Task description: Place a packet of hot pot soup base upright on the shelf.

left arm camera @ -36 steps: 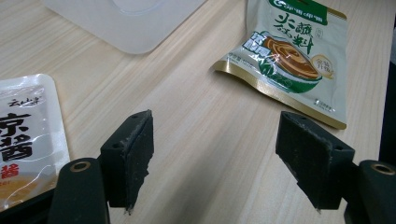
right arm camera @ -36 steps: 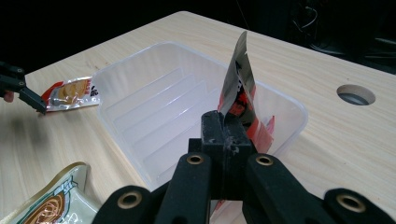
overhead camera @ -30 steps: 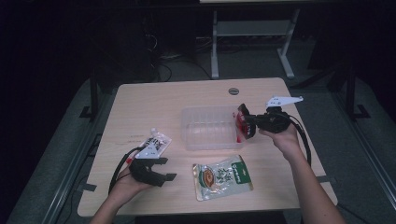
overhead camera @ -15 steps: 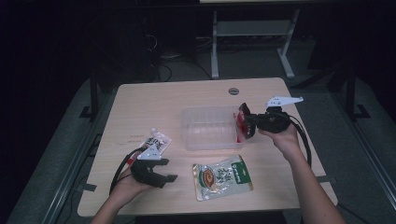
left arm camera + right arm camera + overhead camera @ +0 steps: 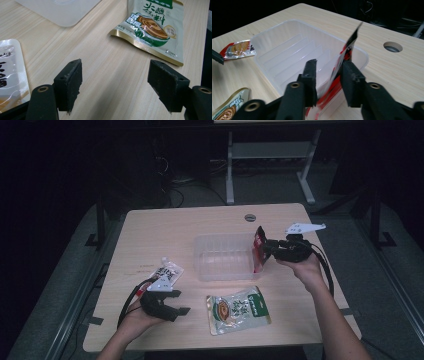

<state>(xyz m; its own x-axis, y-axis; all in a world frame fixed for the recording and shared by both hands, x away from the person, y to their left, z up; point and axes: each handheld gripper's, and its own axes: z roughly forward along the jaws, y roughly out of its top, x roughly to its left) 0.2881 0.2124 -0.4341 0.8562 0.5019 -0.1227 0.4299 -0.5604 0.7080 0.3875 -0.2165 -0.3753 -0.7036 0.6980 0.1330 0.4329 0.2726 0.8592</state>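
Releasing is the step shown: the red-and-black foil sachet [image 5: 347, 53] stands on edge at the near end wall of the clear ribbed plastic tray [image 5: 287, 47], its lower part already inside the tray, and your right claw [image 5: 329, 75] has just been opening around it. In the right gripper view the sachet sits between the two black jaws, lying against one of them, with a clear gap to the other, so it is no longer pinched. In the high view the same sachet [image 5: 258, 247] leans at the tray's right end [image 5: 222, 256], with the right claw [image 5: 272, 250] just beside it.

Judged from this, the deposit is nearly done; the sachet should slide or tip down into the tray once you draw the claw back, though it could fall outward over the rim if nudged.

Your left claw [image 5: 175, 307] rests low over the wooden bench [image 5: 200, 225] with jaws spread and nothing between them. Ahead of it lies the green-and-gold flat soup pouch [image 5: 152, 25], a likely next item; the white-and-silver flat sachet [image 5: 10, 72] lies just beside one jaw.
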